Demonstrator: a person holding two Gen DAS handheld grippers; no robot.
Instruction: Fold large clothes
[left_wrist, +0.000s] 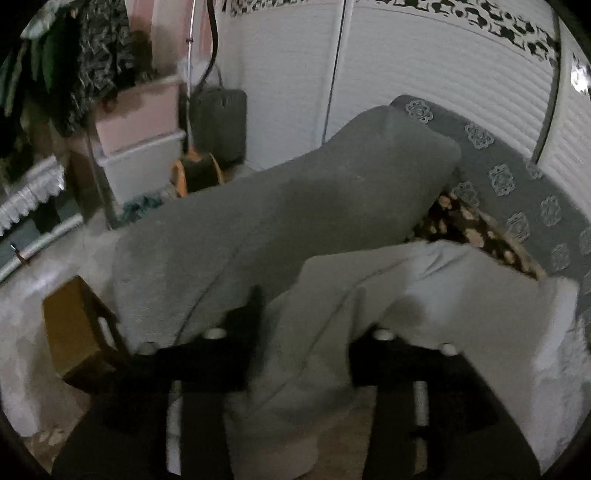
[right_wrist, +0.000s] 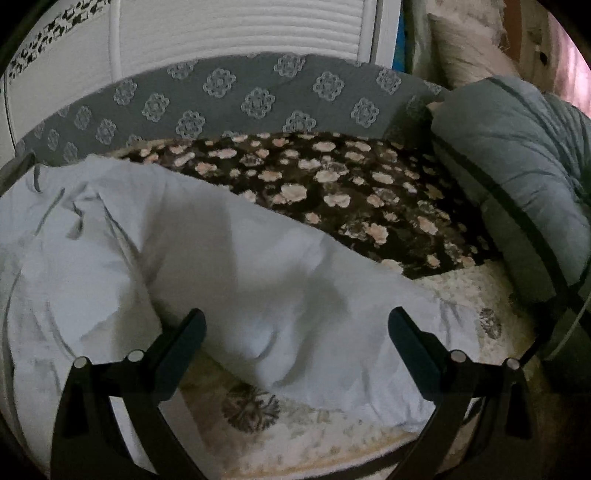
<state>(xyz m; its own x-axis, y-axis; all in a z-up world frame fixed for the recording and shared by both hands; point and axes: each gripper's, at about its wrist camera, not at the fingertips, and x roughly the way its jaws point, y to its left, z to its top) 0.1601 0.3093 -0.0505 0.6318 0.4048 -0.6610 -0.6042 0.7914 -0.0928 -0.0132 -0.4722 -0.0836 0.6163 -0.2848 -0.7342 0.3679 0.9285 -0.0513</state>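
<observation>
A large pale, whitish cloth (right_wrist: 221, 258) lies crumpled over a dark floral blanket (right_wrist: 351, 192) and a cream patterned cover (right_wrist: 295, 435). My right gripper (right_wrist: 297, 332) hovers over its near edge with jaws wide apart and nothing between them. In the left wrist view a fold of the same pale cloth (left_wrist: 461, 295) runs down between the fingers of my left gripper (left_wrist: 306, 343). Those jaws stand about half apart, and blur hides whether the pads touch the fabric. A broad grey fuzzy fabric shape (left_wrist: 295, 206) crosses behind it; what it is stays unclear.
A grey backrest with pale medallions (right_wrist: 258, 99) runs behind the blanket, before white slatted doors (left_wrist: 424, 92). A grey padded cushion (right_wrist: 517, 184) lies at the right. Pink and white storage boxes (left_wrist: 136, 129), a dark bag (left_wrist: 221, 125) and a yellow-brown box (left_wrist: 74, 332) stand at the left.
</observation>
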